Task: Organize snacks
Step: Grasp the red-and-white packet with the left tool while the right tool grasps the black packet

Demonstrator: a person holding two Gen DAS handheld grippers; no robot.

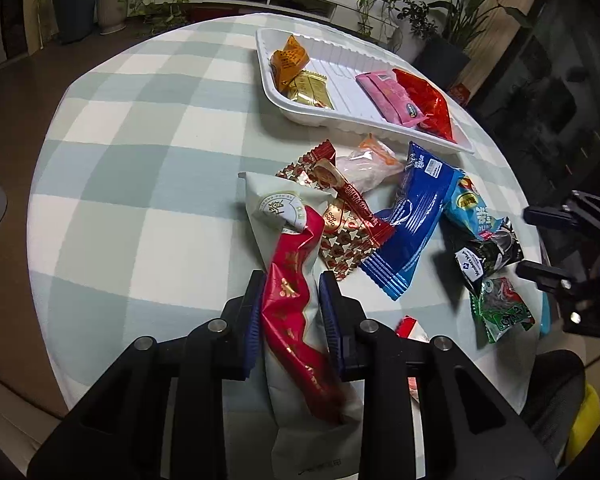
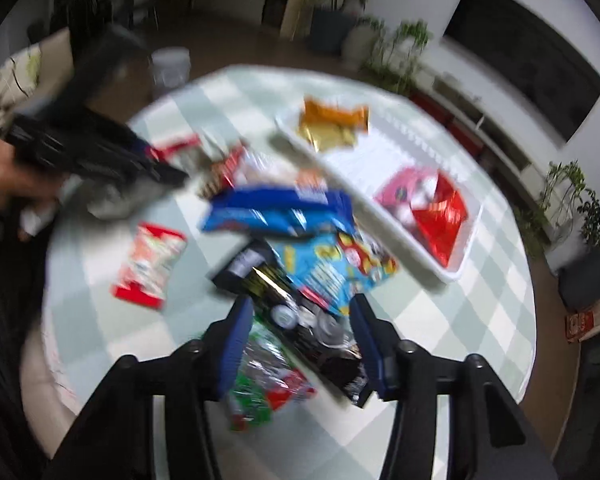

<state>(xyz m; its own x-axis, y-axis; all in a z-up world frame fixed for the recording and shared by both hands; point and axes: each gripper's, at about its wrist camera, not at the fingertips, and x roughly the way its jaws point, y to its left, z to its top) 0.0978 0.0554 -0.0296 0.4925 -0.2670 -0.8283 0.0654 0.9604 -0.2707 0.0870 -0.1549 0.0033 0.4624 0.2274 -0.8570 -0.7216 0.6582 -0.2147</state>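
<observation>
White-and-red crinkly foil snack packet [image 1: 296,280] sits pinched in the left gripper [image 1: 290,300]; carry it level into the white ribbed plastic tray [image 1: 342,66], while the right gripper [image 2: 300,344] hangs wide open, holding nothing.

In the right wrist view we see everything smeared by motion blur: the print on the blue packet [image 2: 278,212] and the black packet [image 2: 300,320] near the frame's centre is unreadable, and the left gripper [image 2: 100,152] at upper left is a dark streak whose jaws we cannot make out. In the left wrist view, the white-and-red packet [image 1: 296,280] runs off the bottom edge between the fingers [image 1: 252,312]. A red-and-white wrapper [image 1: 410,326] at lower centre is mostly hidden behind the gripper body. The right gripper [image 1: 548,244] is cut off by the right edge.
</observation>
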